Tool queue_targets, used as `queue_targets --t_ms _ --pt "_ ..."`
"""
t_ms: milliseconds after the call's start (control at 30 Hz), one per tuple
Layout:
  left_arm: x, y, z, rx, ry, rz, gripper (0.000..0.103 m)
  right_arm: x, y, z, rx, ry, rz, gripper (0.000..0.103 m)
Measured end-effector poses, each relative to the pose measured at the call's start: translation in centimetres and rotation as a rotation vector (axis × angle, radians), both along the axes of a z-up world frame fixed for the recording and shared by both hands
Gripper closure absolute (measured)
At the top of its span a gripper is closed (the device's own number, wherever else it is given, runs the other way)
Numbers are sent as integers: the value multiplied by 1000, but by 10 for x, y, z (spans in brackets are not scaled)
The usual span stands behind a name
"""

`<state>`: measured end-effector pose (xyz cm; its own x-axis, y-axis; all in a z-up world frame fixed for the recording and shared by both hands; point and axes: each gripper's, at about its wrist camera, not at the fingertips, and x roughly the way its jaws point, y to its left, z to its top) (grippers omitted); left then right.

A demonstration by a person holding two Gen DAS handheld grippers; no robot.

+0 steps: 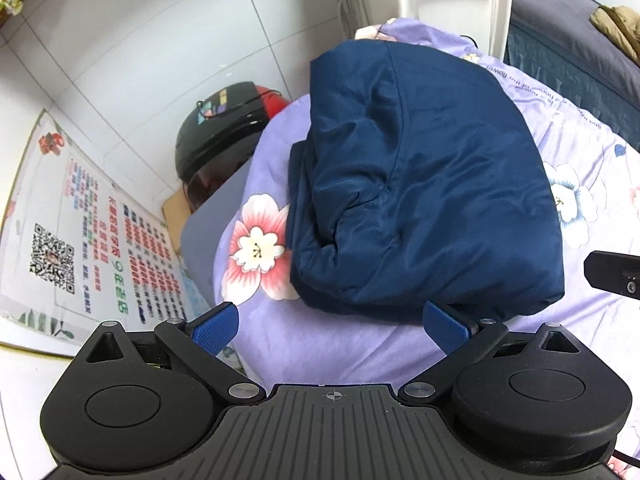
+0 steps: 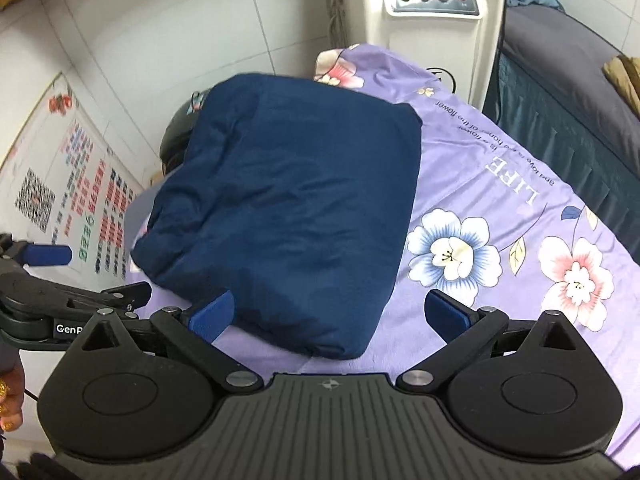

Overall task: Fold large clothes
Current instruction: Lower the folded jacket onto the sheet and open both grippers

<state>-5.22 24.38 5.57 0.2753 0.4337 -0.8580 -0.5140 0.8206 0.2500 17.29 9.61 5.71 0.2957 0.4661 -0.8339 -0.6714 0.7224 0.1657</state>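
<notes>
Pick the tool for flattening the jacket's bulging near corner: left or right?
Right, probably. The right tool is open with the navy jacket corner between its fingers; the left tool is open too, but mostly over bare purple sheet.

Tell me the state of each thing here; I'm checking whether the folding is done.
navy jacket: folded into a compact bundle, lying on the sheet, not held.
floral sheet: spread flat under the jacket.
left tongs: open, empty, just short of the bundle's near edge.
right tongs: open, empty, at the bundle's near edge.
black helmet: visor down, beside the sheet.

Helmet (image 2: 176, 136) — mostly behind jacket (image 2: 288, 208)
</notes>
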Motion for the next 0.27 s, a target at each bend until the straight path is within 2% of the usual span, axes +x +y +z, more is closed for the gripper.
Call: queue_targets --t_ms 267 --pt "-5 -3 3 12 -37 2 0 -9 2 -2 -16 7 10 2"
